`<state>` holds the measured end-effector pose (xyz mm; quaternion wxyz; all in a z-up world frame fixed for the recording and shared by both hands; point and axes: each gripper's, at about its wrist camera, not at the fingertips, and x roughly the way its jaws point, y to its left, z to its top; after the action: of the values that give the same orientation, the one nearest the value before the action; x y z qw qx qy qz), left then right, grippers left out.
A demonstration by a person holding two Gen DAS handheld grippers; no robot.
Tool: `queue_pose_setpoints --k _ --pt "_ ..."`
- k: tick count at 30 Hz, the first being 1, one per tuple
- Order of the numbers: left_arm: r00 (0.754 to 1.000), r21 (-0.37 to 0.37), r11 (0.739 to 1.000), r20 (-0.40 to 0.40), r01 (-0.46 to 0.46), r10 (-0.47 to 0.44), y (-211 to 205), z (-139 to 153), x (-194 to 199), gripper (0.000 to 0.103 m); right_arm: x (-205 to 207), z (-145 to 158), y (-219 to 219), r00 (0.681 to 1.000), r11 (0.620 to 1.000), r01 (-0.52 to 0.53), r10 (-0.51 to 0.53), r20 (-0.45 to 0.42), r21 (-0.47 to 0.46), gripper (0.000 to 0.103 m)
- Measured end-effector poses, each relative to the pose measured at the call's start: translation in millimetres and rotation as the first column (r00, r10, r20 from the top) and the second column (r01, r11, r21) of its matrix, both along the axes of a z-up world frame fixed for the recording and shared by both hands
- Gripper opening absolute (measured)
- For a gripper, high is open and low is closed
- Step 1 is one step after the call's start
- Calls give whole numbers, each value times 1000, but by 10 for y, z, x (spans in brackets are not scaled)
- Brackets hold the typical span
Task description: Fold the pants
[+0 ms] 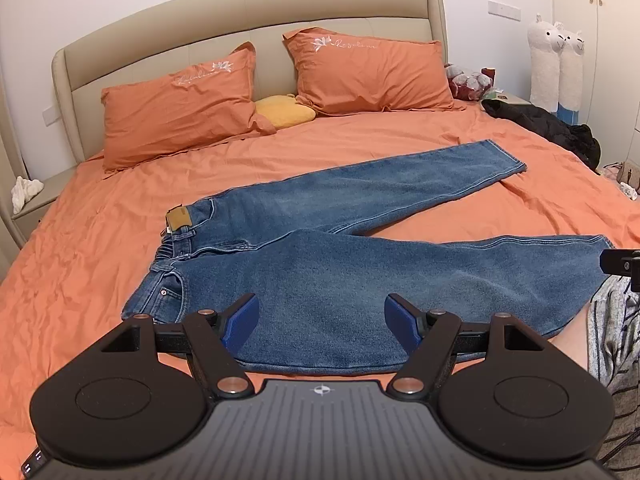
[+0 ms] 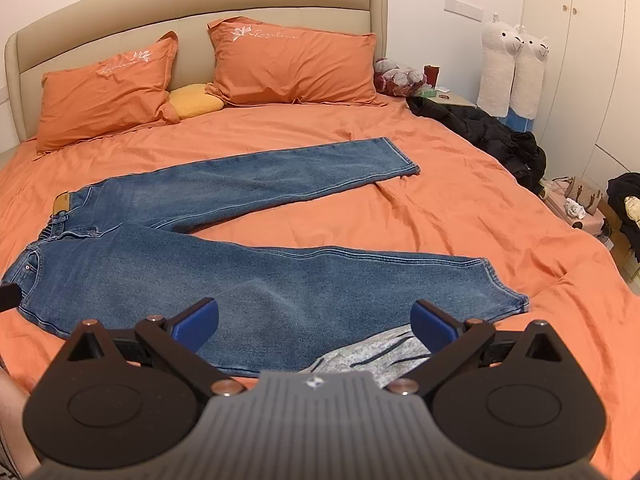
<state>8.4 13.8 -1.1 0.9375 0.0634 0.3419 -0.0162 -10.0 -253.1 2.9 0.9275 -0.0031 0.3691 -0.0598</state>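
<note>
Nearest, the left gripper [image 1: 320,322] and right gripper [image 2: 314,326] hovered over the one pair of jeans [image 1: 340,248], fingers spread and holding nothing. The jeans lay flat, legs splayed, mid-bed [image 1: 80,248]. Beyond the jeans, two orange pillows [image 1: 180,104] leaned against the headboard.

Before me the jeans [image 1: 320,272] lie flat on the bed [image 1: 460,208], blue denim, unfolded. Waistband points left, legs spread apart in a V toward the right, hems well apart.
</note>
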Motion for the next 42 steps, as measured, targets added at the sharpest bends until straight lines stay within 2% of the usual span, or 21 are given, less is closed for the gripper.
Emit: queue_pose_setpoints --k 6,10,18,22,25,27,30,31,33,36,39,42 --pt "999 32 999 -22 33 -33 43 -10 58 84 91 -40 -69 1000 1000 -14 14 -26 1 98" --pt "996 54 996 -48 75 -72 105 -2 162 84 225 -98 -158 999 999 -22 20 -51 -29 98" --pt "987 103 984 -80 147 -139 302 9 457 80 553 -94 -528 995 987 -99 97 -23 -130 98" --pt "973 159 961 -93 224 -212 376 -27 605 78 733 -94 -763 982 957 -187 191 -5 -220 98" --pt "957 215 934 -115 284 -265 456 -77 715 78 879 -151 -958 962 928 -267 271 -21 -261 97" --pt "945 249 913 -140 322 -295 513 -126 791 78 1002 -199 -1115 942 912 -335 328 -70 -238 94" --pt "913 302 864 -205 403 -354 589 -264 902 78 1211 -318 -1342 926 906 -372 345 -154 -202 82" --pt "903 322 848 -227 422 -364 611 -324 937 78 1281 -370 -1424 920 907 -378 344 -188 -187 74" --pt "884 358 814 -282 457 -372 653 -470 1009 78 1396 -504 -1566 899 899 -401 351 -260 -173 63" --pt "858 397 769 -349 500 -377 725 -687 1090 77 1472 -756 -1715 844 848 -483 386 -372 -217 48" --pt "821 388 743 -428 545 -378 808 -880 1149 77 1474 -998 -1863 785 828 -530 396 -477 -184 36" --pt "783 407 699 -503 589 -367 909 -1100 1169 77 1426 -1170 -1934 724 799 -584 433 -537 -143 35"
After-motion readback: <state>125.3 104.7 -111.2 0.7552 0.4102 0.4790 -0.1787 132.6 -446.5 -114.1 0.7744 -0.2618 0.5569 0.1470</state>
